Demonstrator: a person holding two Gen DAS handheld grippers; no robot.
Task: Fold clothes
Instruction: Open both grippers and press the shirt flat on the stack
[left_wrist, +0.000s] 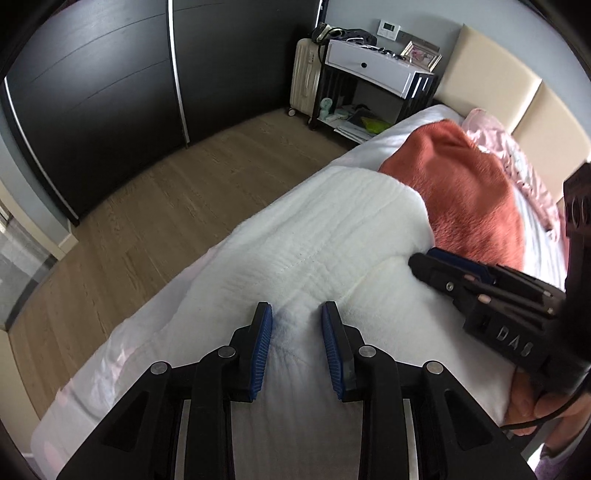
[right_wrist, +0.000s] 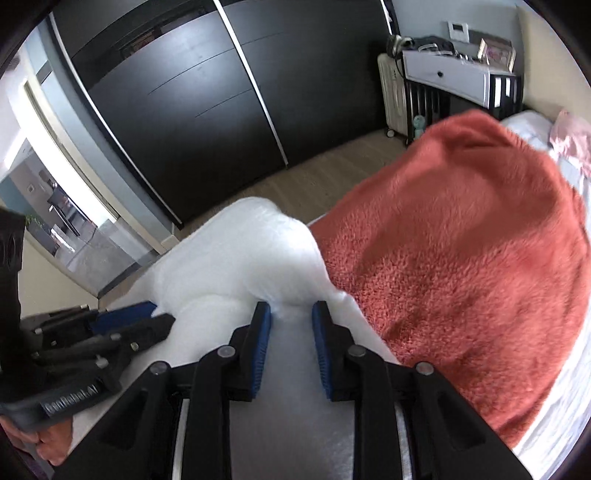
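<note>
On the near edge of the bed (left_wrist: 122, 332), our left gripper (left_wrist: 296, 325) and right gripper (right_wrist: 291, 321) each pinch a bunched ridge of the fluffy white fleece garment (left_wrist: 332, 236) — the orange fuzzy blanket (right_wrist: 461, 240) lies just right.

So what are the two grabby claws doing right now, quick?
Left gripper: closed on a bunched fold of the white fluffy garment.
Right gripper: closed on the same white garment, next to the orange blanket.

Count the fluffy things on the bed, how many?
2. The white garment lies near the bed's edge, under both tools; the orange fleece lies beyond it, toward the headboard. More may be hidden.
</note>
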